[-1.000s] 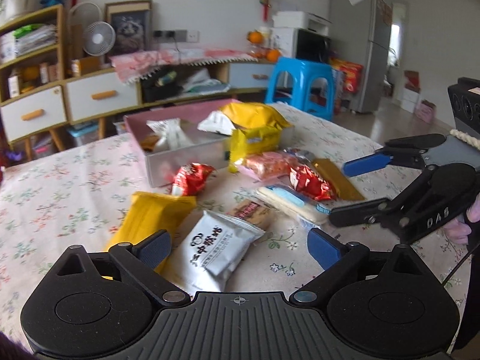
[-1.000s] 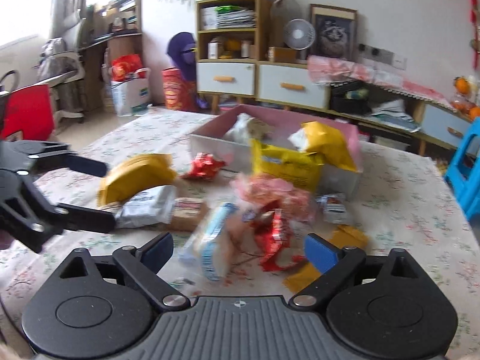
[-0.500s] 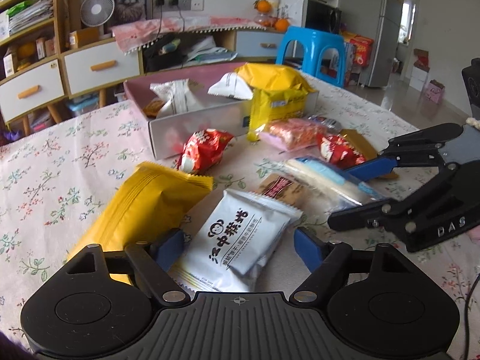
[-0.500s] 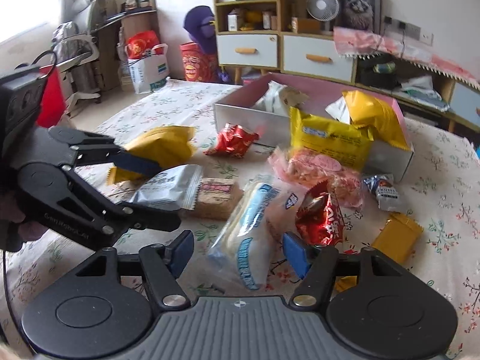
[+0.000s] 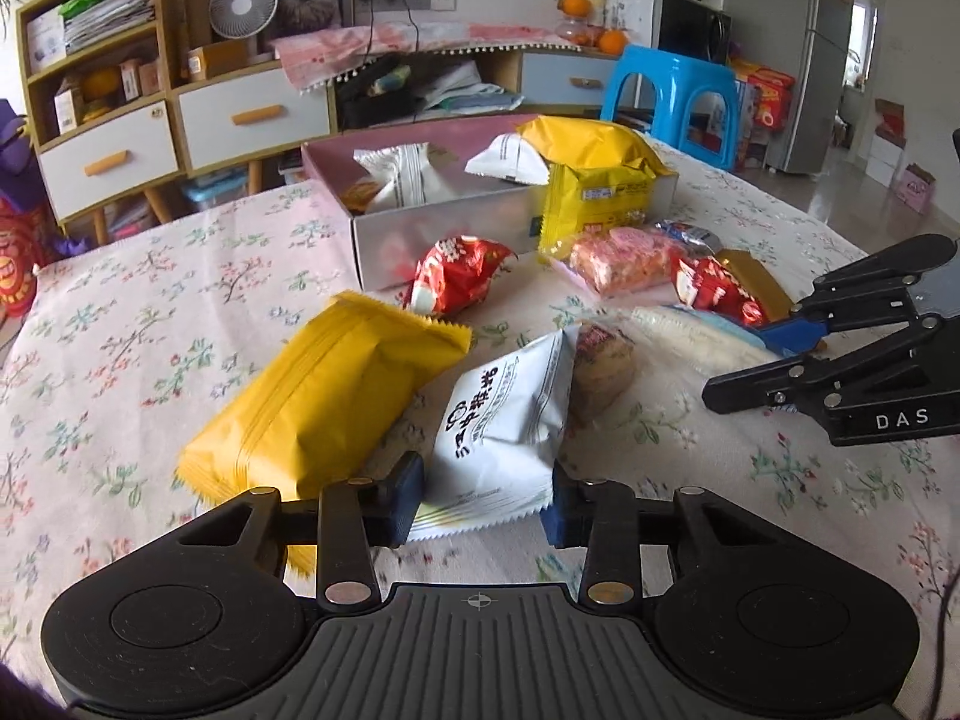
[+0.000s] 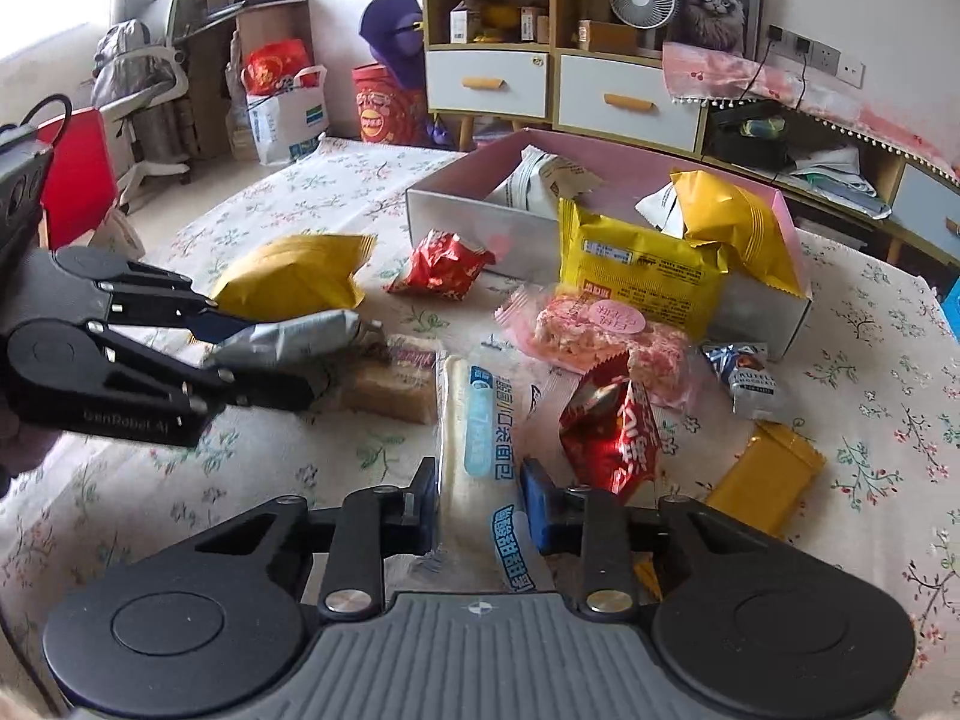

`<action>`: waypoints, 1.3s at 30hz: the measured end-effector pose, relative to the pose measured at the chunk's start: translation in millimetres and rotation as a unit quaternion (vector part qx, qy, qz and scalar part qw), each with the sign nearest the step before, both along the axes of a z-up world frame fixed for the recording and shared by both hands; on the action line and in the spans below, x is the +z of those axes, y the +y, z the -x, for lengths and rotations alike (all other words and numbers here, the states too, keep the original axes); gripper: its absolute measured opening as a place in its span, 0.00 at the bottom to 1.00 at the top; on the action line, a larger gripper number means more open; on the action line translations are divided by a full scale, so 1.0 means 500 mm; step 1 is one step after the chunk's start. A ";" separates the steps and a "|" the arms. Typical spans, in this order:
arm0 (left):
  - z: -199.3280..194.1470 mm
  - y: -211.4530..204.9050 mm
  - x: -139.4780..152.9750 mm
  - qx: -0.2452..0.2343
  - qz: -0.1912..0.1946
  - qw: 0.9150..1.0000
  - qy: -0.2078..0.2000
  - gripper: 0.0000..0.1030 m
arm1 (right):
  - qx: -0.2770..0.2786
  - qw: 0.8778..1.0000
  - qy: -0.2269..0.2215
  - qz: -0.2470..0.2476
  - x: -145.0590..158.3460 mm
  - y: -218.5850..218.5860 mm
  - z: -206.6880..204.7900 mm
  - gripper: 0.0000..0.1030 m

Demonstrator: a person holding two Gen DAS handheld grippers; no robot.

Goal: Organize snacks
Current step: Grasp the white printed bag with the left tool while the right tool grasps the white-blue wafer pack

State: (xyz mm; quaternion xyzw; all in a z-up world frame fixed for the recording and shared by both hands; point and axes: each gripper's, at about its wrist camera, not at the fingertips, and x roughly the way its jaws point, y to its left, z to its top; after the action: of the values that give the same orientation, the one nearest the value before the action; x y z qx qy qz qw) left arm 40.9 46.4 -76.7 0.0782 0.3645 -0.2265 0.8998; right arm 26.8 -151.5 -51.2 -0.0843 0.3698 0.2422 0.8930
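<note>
Left gripper (image 5: 483, 501): fingers closing on the near end of the white snack packet (image 5: 504, 420), which is lying on the floral tablecloth (image 5: 120, 324) beside the yellow packet (image 5: 324, 408). Right gripper (image 6: 477, 504): fingers clamping the long bread packet (image 6: 477, 438) near the red wrapper (image 6: 612, 432). Pink box (image 6: 456, 204): sitting behind, holding snacks.

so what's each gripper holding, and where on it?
Left gripper: white packet, near end. Right gripper: long bread packet, near end. Both packets lie on the table.
</note>
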 end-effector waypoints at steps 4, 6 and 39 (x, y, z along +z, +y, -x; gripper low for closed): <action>0.022 0.003 0.007 -0.011 -0.006 1.000 0.013 0.36 | 0.004 1.000 0.003 0.009 0.004 -0.002 0.010 0.17; 0.030 0.004 0.008 -0.015 -0.006 1.000 0.015 0.36 | 0.007 1.000 0.001 0.014 0.005 -0.002 0.012 0.17; -0.034 -0.009 0.008 0.040 0.080 0.994 0.059 0.57 | 0.009 1.000 -0.008 0.016 0.006 0.021 -0.003 0.16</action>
State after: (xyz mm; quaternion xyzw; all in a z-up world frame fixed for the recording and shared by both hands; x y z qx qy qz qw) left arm 58.0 41.8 -72.7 -0.0219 0.4004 -0.2225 0.8887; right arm 28.5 -141.2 -48.0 -0.1043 0.3657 0.2437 0.8922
